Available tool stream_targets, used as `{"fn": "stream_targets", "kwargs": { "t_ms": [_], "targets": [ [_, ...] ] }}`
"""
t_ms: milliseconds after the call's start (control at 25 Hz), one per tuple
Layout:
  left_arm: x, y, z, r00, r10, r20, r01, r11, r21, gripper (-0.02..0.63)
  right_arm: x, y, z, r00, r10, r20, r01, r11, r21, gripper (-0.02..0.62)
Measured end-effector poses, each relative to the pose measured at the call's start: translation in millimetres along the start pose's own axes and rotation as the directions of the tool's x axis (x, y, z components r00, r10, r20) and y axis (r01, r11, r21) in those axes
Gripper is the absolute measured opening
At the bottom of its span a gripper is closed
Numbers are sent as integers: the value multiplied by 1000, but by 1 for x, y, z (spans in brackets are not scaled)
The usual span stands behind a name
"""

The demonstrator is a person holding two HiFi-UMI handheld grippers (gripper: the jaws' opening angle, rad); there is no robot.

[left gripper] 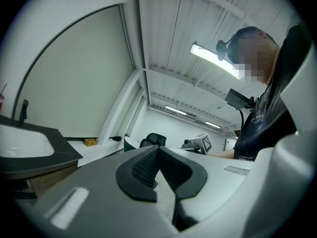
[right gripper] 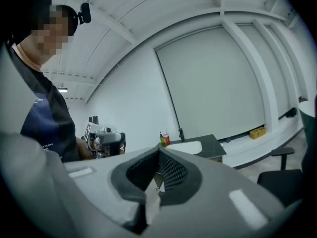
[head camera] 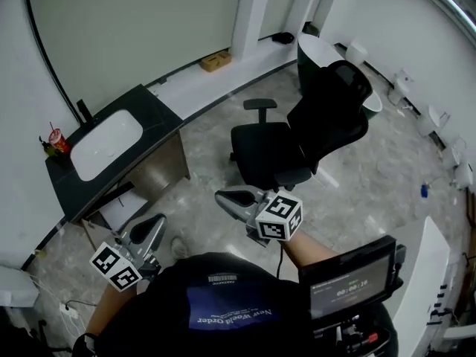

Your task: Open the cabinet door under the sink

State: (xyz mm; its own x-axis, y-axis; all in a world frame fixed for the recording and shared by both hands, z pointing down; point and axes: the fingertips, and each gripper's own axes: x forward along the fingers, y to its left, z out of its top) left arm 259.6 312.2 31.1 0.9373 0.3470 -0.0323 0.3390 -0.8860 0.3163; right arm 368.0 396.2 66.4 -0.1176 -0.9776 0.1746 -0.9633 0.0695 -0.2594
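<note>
A dark counter [head camera: 152, 104] with a white sink [head camera: 104, 143] stands at the left against the wall. Under it is a wood-toned cabinet door [head camera: 160, 171], and a dark bar [head camera: 111, 197] shows at the cabinet's lower left. My left gripper [head camera: 155, 225] is held low in front of the cabinet, apart from it, its jaws together and empty. My right gripper [head camera: 227, 199] is further right, over the floor, also shut on nothing. In the left gripper view the jaws [left gripper: 158, 150] meet beside the sink [left gripper: 22, 145]. In the right gripper view the jaws [right gripper: 159, 153] point toward the sink [right gripper: 185, 147].
A black office chair [head camera: 297, 140] stands on the marble floor just right of the cabinet. A red cup [head camera: 56, 138] sits at the counter's left end. A cardboard box [head camera: 216, 60] lies on the white ledge. A small screen [head camera: 349, 281] is mounted near my right forearm.
</note>
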Motion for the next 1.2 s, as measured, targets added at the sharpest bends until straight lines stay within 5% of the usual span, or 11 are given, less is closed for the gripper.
{"fn": "stream_targets", "kwargs": {
  "t_ms": [600, 1200],
  "targets": [
    [-75, 255, 100, 976, 156, 154, -160, 987, 11, 0, 291, -53, 100, 983, 182, -25, -183, 981, -63, 2],
    [-93, 352, 123, 887, 415, 205, -415, 909, -45, 0, 416, -102, 116, 898, 432, -82, -435, 900, -24, 2]
  ]
}}
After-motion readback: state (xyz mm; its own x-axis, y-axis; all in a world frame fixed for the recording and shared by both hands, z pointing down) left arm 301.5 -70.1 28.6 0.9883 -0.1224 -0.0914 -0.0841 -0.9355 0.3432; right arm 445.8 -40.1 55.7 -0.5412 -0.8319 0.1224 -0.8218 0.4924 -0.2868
